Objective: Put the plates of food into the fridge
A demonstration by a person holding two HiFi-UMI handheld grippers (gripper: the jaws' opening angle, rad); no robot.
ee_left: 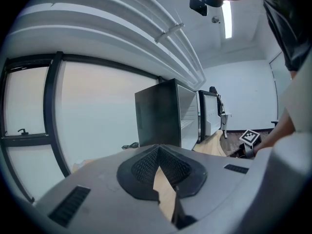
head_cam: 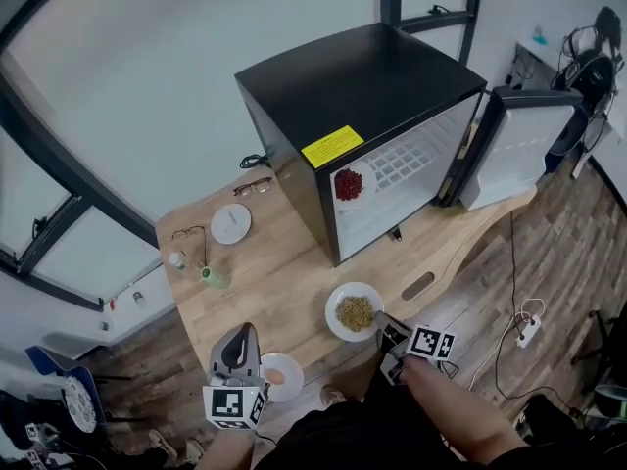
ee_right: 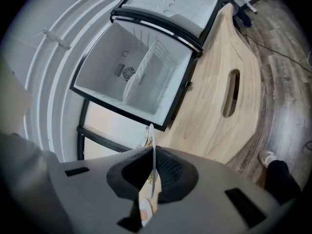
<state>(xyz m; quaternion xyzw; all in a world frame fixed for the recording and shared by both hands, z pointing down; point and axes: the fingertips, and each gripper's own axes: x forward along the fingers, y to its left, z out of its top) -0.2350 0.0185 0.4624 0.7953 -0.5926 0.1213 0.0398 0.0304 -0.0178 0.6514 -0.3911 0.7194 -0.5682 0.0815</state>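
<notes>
The black fridge [head_cam: 362, 96] stands open on the wooden table [head_cam: 284, 282], its door [head_cam: 509, 145] swung right. A plate of red food [head_cam: 348, 184] sits on its upper shelf. My right gripper [head_cam: 390, 333] is shut on the rim of a white plate of yellowish food [head_cam: 355, 311] near the table's front edge. In the right gripper view the plate's thin rim [ee_right: 151, 135] runs edge-on between the pads, with the fridge's white inside [ee_right: 141, 77] beyond. My left gripper [head_cam: 238, 346] is shut and holds nothing; a small plate of pinkish food [head_cam: 281, 375] lies just right of it.
A white round lid [head_cam: 231, 223], two pairs of glasses [head_cam: 253, 186], a green bottle [head_cam: 213, 278] and a small bottle [head_cam: 176, 259] lie left of the fridge. The table has a slot [head_cam: 418, 285] near its front right edge. A power strip [head_cam: 530, 329] lies on the floor.
</notes>
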